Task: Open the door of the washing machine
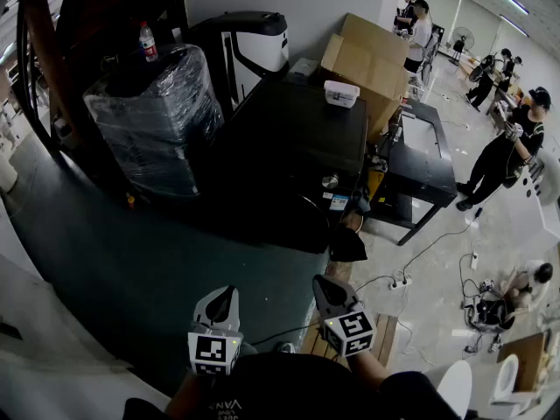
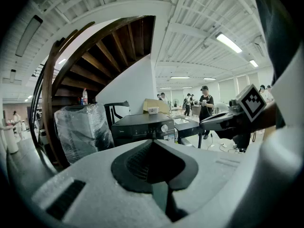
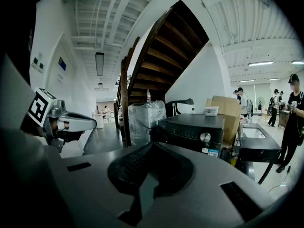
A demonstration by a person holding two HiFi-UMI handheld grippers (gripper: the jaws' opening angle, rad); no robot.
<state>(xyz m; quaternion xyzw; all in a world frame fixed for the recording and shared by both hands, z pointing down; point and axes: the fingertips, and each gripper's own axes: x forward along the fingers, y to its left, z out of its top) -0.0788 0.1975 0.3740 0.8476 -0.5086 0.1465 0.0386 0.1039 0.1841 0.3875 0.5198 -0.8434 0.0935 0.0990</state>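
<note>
Black washing machine [image 1: 289,134], upright, flat top, 1 silver knob [image 3: 205,137] on its front panel, door too dark to make out

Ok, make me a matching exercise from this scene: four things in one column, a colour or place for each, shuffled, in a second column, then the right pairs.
Things:
1. washing machine
2. small tub
3. large box
4. bulky unit left of the washing machine

Descriptions:
A. brown cardboard
B. wrapped in clear plastic film
C. black, with a round knob on its front
D. white, on top of the washing machine

Pairs: 1-C, 2-D, 3-A, 4-B
</note>
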